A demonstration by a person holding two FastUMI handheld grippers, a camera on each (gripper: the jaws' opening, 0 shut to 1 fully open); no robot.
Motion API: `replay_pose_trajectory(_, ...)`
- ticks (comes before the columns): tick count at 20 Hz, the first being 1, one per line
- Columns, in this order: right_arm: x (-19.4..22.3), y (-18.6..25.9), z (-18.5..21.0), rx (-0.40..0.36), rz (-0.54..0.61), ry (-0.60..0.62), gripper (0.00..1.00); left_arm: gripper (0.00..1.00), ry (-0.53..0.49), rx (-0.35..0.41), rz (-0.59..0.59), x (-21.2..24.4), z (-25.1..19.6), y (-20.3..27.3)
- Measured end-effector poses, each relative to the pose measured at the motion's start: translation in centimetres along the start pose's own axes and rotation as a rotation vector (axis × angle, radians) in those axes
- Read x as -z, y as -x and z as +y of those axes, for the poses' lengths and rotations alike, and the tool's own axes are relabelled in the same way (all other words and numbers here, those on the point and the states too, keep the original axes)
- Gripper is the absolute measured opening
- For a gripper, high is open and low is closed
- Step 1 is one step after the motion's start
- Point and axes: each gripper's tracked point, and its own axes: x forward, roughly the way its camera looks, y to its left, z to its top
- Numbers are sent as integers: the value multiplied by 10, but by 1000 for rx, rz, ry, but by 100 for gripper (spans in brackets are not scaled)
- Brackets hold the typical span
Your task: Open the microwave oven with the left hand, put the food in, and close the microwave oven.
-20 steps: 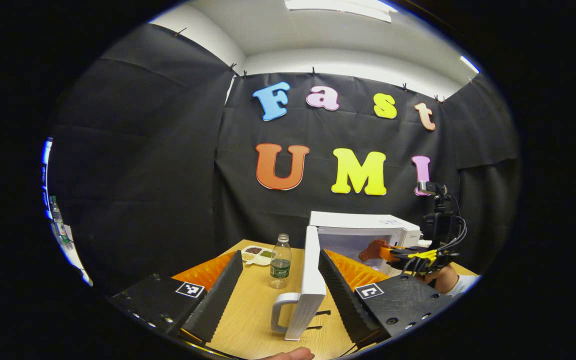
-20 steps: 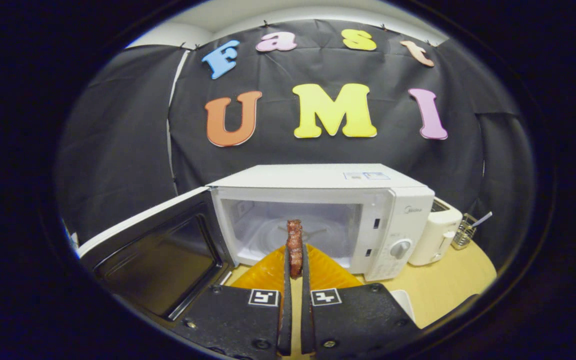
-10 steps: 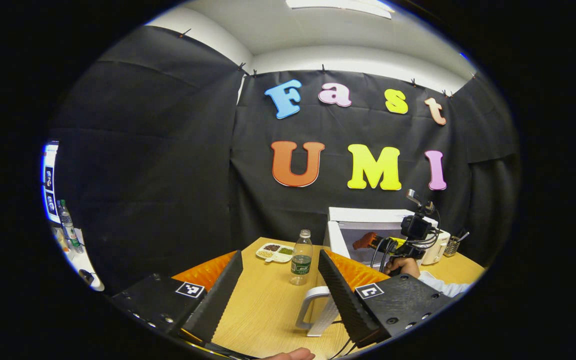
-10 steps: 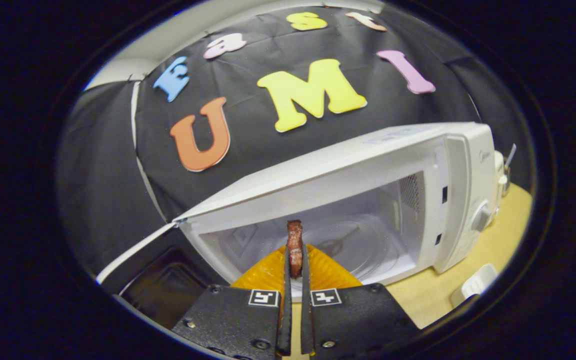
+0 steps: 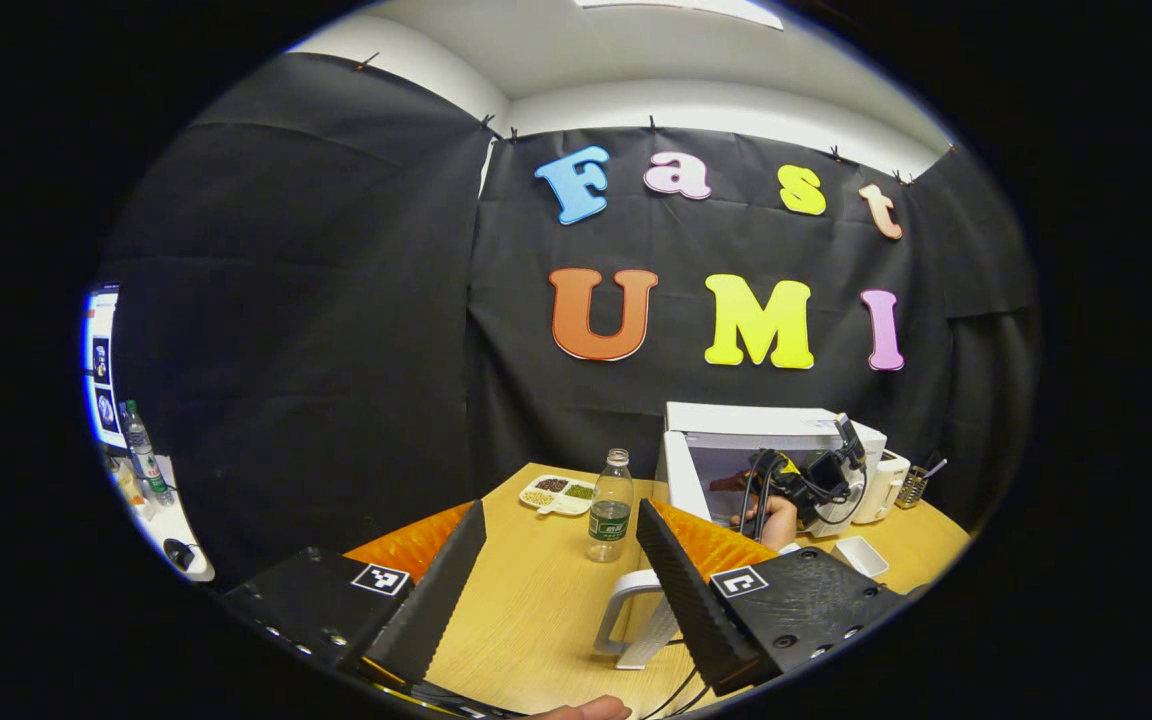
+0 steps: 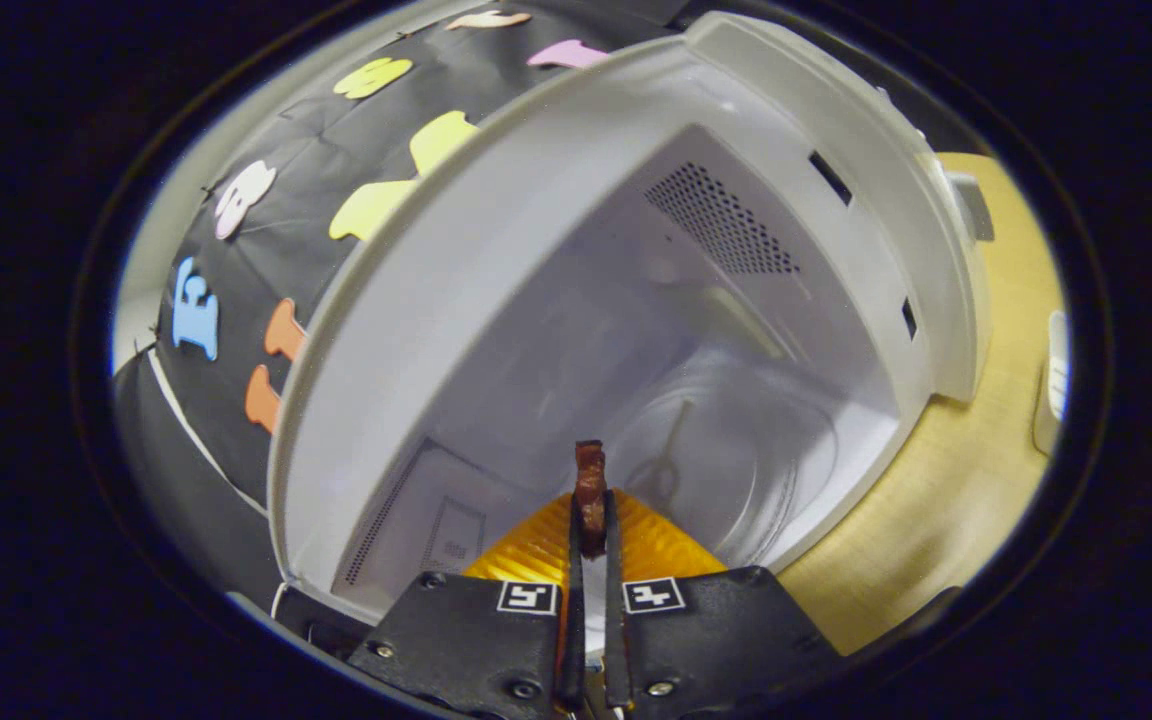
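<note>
Right hand-held gripper [image 6: 591,530] clamped on the food [image 6: 590,490] — a thin, dark reddish-brown strip pinched edge-on between both fingers, its upper end standing clear above the tips. Held upright at the mouth of the microwave oven [image 6: 536,180], just inside the open cavity, with the glass turntable [image 6: 766,450] beyond and below. Tilted view, so hard to judge how high above the turntable. Looks light and fairly stiff, probably a little greasy, perhaps brittle at the thin edge; best kept gripped low across its flat faces, as now, and let go only close above the turntable.

Left hand-held gripper [image 5: 561,575] spread wide with nothing between the fingers, hovering over the near part of the desk [image 5: 526,620]. Just beside its right finger, the white door handle [image 5: 626,625] of the swung-open door. Farther off, a water bottle [image 5: 611,505] and a small divided dish [image 5: 556,493] on the desk; far right, the microwave oven with the other gripper and a hand [image 5: 774,520] reaching in. A small white tray [image 5: 861,555] near it.

Door open — food not yet set down, closing not yet done.
</note>
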Motion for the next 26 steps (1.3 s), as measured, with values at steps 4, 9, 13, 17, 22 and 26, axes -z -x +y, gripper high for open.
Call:
replay_pose_trajectory(4,-8,-1,-6,10,-29,-25,2,93,-19,-3,1,-1,-3,5)
replay_pose_trajectory(9,-3,-5,-20,100,-42,117,15,94,42,0,1,-8,-5,11)
replay_pose_trajectory(13,-9,3,-13,134,-84,400,100,93,61,25,-25,-16,-13,19)
replay_pose_trajectory(17,-14,21,-5,98,-107,455,100,94,42,27,-9,-12,-16,23)
replay_pose_trajectory(22,-21,56,8,-12,-96,575,100,93,-6,68,-20,-8,-25,25)
replay_pose_trajectory(26,-44,107,17,-84,-134,672,100,93,-30,48,-18,1,-18,16)
